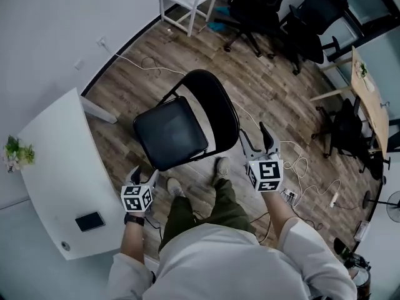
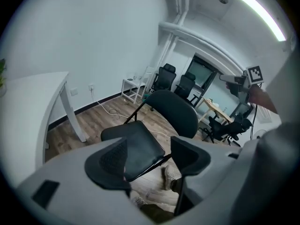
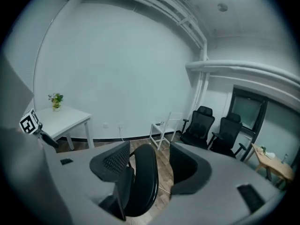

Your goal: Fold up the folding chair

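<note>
The folding chair stands fully open on the wooden floor, right in front of the person. The left claw is open and holds nothing, near the front corner of the seat. The right claw is also open and empty. The backrest lines up edge-on between its jaws, but the pads do not press on it.

There are 4 likely risks:
- A grip on the rounded, padded backrest edge could slip, leaving the chair half folded or toppling.
- Lifting the seat without steadying the back could make the legs skid across the floor.
- The white surface is near the chair's left side, so a swinging frame may knock it.
- Loose cables lie by the right legs and possibly run under 1 of them, where they could snag.

The person's shoes are just beside the seat's front edge, in the way of closing legs.
</note>
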